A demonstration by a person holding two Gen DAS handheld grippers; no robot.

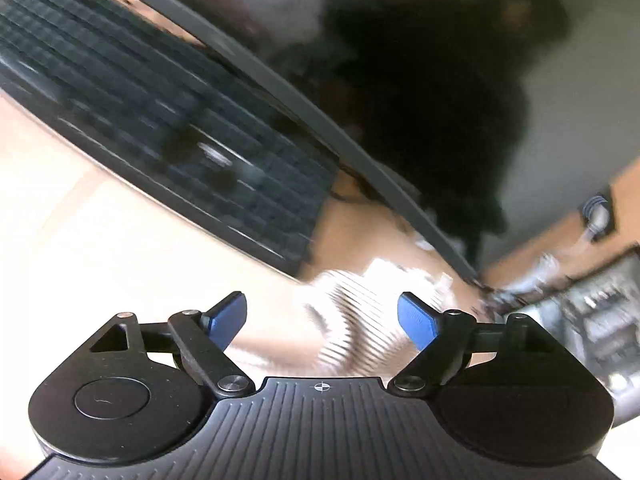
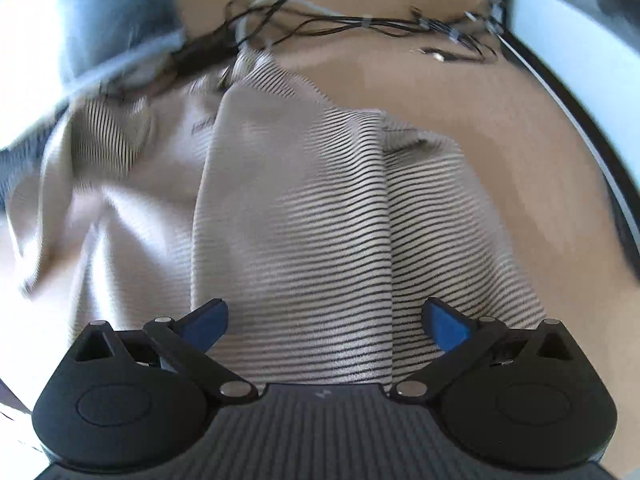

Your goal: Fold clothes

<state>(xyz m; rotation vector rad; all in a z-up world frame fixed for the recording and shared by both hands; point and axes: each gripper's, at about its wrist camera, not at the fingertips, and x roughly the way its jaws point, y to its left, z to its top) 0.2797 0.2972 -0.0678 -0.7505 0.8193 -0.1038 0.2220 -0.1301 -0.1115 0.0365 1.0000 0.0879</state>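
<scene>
Right wrist view: the right tongs [image 2: 325, 322] stand with the blue pads [image 2: 446, 326] wide apart and nothing clamped between them. They hang over a striped garment [image 2: 304, 216] that lies crumpled on the tan counter [image 2: 480, 120].

Garment appearance:
- Fabric is pale cream or off-white with thin, closely spaced dark horizontal stripes.
- The right portion shows the stripes sharply. The left portion appears paler, with the stripes faint, and a small dark printed mark shows near the upper left fold.
- One long fold runs from the top of the garment down toward the tongs, and a second ridge runs beside it on the right.
- The left edge is bunched and blurred, so its outline cannot be read.

Beyond the top of the garment, a bundle of thin dark and white cables [image 2: 360, 22] lies across the counter, with its left end touching or just beside the fabric. A dark rim borders the counter at the right.

Left wrist view: the left tongs [image 1: 322, 318] also stand with the pads apart and empty. The picture is strongly blurred. The same striped garment appears just ahead of the tongs as a pale, streaked mass on the counter. A dark gridded mat [image 1: 160, 120] lies farther along the counter, well apart from the garment, and a large dark shape fills the area beyond the counter edge.
</scene>
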